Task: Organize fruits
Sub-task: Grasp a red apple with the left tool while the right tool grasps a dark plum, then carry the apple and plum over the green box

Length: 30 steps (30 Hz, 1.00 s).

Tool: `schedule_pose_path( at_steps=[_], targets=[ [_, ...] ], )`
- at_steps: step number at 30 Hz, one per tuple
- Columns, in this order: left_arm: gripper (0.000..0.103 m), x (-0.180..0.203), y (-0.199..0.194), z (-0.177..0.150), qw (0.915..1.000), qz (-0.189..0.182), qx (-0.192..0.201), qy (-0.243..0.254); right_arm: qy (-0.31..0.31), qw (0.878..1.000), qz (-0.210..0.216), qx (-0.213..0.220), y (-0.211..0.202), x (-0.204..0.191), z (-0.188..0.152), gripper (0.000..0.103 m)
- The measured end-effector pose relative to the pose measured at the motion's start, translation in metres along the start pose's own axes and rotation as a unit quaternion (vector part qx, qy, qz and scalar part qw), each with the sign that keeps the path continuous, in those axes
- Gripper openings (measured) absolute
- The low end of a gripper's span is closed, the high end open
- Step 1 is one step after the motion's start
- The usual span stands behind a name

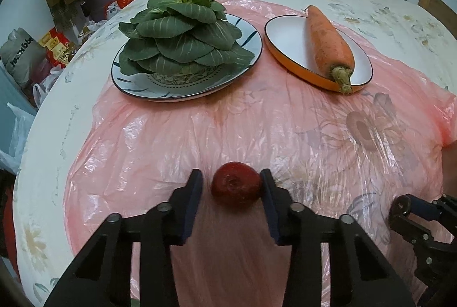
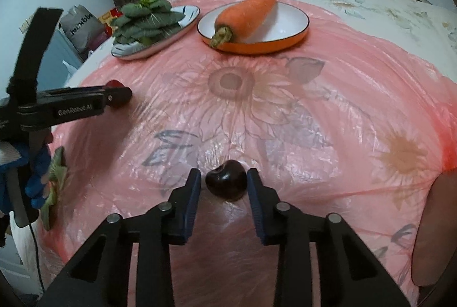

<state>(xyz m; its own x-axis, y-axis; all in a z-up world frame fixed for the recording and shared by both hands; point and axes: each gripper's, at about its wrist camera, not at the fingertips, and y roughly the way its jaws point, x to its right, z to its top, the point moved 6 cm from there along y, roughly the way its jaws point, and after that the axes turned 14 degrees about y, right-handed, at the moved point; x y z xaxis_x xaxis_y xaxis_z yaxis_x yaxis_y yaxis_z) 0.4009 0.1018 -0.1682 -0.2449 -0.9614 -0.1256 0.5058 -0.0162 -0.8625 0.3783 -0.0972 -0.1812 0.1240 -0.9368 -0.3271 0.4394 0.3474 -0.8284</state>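
Left wrist view: the left gripper (image 1: 230, 183) stands spread around a small red fruit (image 1: 236, 183), perhaps a strawberry, on the pink plastic sheet (image 1: 285, 130); its right pad touches, the left stands just clear. Beyond the fruit, a patterned plate (image 1: 160, 91) holds bok choy (image 1: 182, 33); an orange-rimmed dish (image 1: 285, 33) holds a carrot (image 1: 328, 41), laid lengthwise away.

Right wrist view: the right gripper (image 2: 223, 184) is spread around a dark cherry (image 2: 226, 183), neither pad pinching.
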Motion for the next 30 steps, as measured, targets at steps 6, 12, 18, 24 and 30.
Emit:
schedule_pose_path(
  at_steps=[6, 12, 18, 24, 30],
  targets=[
    [0.029, -0.003, -0.001, 0.0, 0.9999, -0.009, 0.007, -0.007, -0.009, 1.0, -0.009, -0.009, 0.004, -0.002, -0.002, 0.016],
    [0.029, -0.008, -0.008, 0.001, 0.9997, -0.011, 0.017, -0.016, 0.002, 1.0, -0.001, -0.002, -0.003, -0.003, -0.001, 0.015],
    [0.029, -0.013, -0.02, 0.0, 0.9993, -0.005, 0.027, -0.027, 0.013, 1.0, 0.007, 0.009, -0.016, -0.006, -0.002, 0.015],
    [0.029, -0.013, -0.037, -0.008, 0.9993, 0.007, 0.029, -0.022, 0.032, 0.999, 0.026, 0.015, -0.035, -0.011, -0.015, 0.016],
    [0.029, 0.011, -0.06, -0.018, 0.9995, 0.003, 0.031, 0.002, 0.055, 0.997, 0.044, 0.02, -0.066, -0.011, -0.042, 0.016]
  ],
)
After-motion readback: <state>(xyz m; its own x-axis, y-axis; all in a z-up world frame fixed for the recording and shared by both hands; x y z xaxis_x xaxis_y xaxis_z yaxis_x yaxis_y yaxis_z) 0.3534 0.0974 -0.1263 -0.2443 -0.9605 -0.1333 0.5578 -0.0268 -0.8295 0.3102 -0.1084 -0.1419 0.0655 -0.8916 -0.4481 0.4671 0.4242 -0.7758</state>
